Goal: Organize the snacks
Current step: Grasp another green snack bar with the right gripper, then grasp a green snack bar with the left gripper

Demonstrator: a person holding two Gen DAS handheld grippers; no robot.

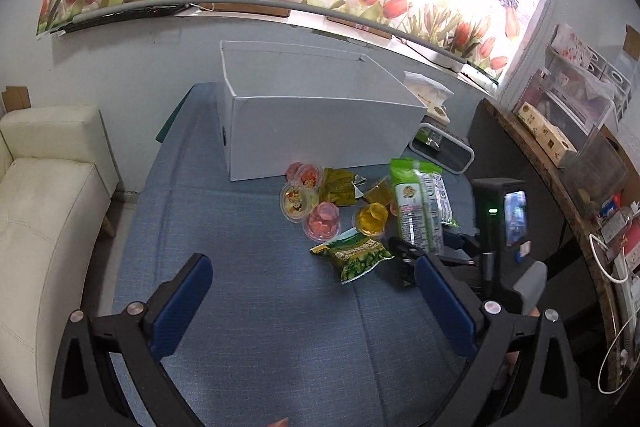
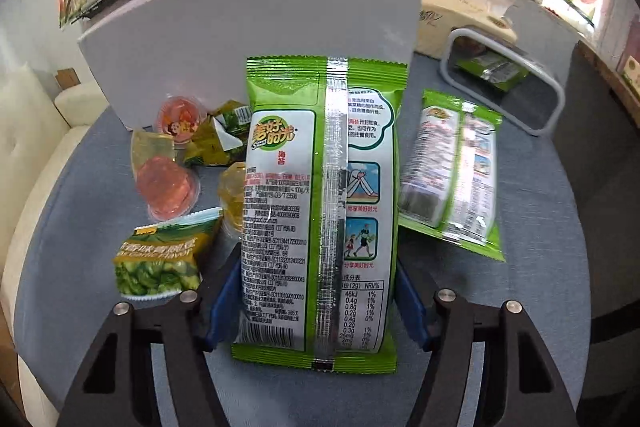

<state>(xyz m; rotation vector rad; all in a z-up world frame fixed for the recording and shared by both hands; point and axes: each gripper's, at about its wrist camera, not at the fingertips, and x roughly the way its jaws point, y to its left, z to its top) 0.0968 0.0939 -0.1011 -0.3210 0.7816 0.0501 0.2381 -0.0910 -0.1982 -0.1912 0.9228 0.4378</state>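
Left wrist view: the left gripper (image 1: 314, 281) hangs above the blue-clothed table (image 1: 248, 307) with its jaws spread wide and nothing between them. A white open-topped box (image 1: 320, 131) stands at the far side of the table. In front of it lies a cluster of snacks: pink jelly cups (image 1: 322, 223), a yellow jelly cup (image 1: 370, 219), small olive-green packets (image 1: 338, 185), and a green pea packet (image 1: 354, 255) nearest the camera. To the right of the cluster, the right gripper (image 1: 412, 251) holds a seaweed pack (image 1: 418, 203) up off the cloth. A white-rimmed tray (image 1: 460, 153) sits beside the box on the right, with a green packet inside. A cream sofa (image 1: 44, 195) stands left of the table.

Right wrist view: the right gripper's (image 2: 318, 301) jaws are clamped on the lower half of the seaweed pack (image 2: 316, 211), one pad on each side edge, the pack upright with its printed back and silver seam facing the camera. A second seaweed pack (image 2: 452, 175) lies flat on the cloth to the right, apart from the held one. The white-rimmed tray (image 2: 556, 99) lies beyond it. The green pea packet (image 2: 160, 259) rests at lower left, just beside the held pack. The jelly cups (image 2: 166, 187) and olive-green packets (image 2: 218, 139) lie behind it, near the white box's (image 2: 248, 39) front wall.
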